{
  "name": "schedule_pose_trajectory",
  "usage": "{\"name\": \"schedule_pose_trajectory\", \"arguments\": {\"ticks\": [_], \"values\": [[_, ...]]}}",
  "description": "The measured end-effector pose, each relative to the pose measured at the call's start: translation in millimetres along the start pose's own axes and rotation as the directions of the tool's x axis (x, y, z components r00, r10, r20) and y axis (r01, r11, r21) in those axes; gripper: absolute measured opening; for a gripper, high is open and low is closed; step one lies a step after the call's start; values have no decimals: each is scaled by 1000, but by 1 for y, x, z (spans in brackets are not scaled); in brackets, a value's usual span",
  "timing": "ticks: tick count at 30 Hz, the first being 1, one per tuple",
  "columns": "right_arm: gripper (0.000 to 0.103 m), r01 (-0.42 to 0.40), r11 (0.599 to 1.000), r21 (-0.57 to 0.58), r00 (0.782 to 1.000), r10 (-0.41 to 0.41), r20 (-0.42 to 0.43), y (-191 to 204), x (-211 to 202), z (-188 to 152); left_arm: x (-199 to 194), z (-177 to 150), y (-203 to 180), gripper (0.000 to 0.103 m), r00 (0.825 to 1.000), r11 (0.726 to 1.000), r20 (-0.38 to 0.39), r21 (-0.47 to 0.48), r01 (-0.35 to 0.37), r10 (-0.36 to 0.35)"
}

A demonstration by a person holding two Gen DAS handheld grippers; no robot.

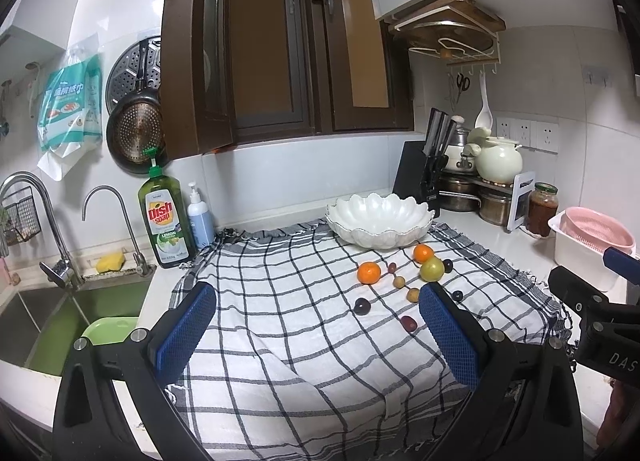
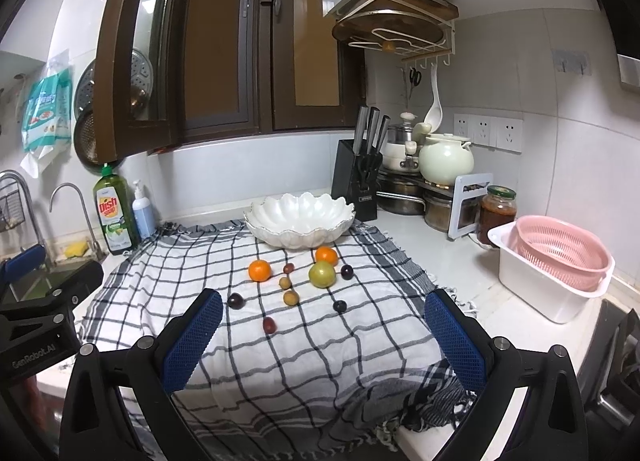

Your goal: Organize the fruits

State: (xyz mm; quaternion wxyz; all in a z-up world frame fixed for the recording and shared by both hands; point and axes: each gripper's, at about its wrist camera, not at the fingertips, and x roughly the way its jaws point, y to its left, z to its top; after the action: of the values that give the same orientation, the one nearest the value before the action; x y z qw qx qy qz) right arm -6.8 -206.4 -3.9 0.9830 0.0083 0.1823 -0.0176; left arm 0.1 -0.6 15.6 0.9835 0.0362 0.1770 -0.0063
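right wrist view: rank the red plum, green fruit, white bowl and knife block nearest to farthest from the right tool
1. Red plum, on the cloth just ahead of the right tool.
2. Green fruit, mid-cloth, among the oranges.
3. White bowl, at the cloth's far edge.
4. Knife block, behind the bowl, to the right.

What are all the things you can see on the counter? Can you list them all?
bowl: 1, white, back of the cloth, empty
cloth: 1, black and white check, on the counter
oranges: 2, orange, on the cloth
green fruit: 1, beside the right orange
small fruits: 7, dark or tan, scattered on the cloth
dish soap: 1, green bottle, by the sink
pump bottle: 1, blue, next to the soap
knife block: 1, black, behind the bowl
jar: 1, dark red, right
colander: 1, pink, in a white tub
left gripper: open, empty
right gripper: open, empty
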Motion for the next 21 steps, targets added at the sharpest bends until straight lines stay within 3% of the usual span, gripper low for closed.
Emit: {"name": "schedule_pose_trajectory", "arguments": {"ticks": [21], "values": [[102, -5, 1000, -2, 1000, 5, 14, 2, -3, 4, -5, 2, 2, 103, 1000, 1000, 16, -1, 3, -3]]}}
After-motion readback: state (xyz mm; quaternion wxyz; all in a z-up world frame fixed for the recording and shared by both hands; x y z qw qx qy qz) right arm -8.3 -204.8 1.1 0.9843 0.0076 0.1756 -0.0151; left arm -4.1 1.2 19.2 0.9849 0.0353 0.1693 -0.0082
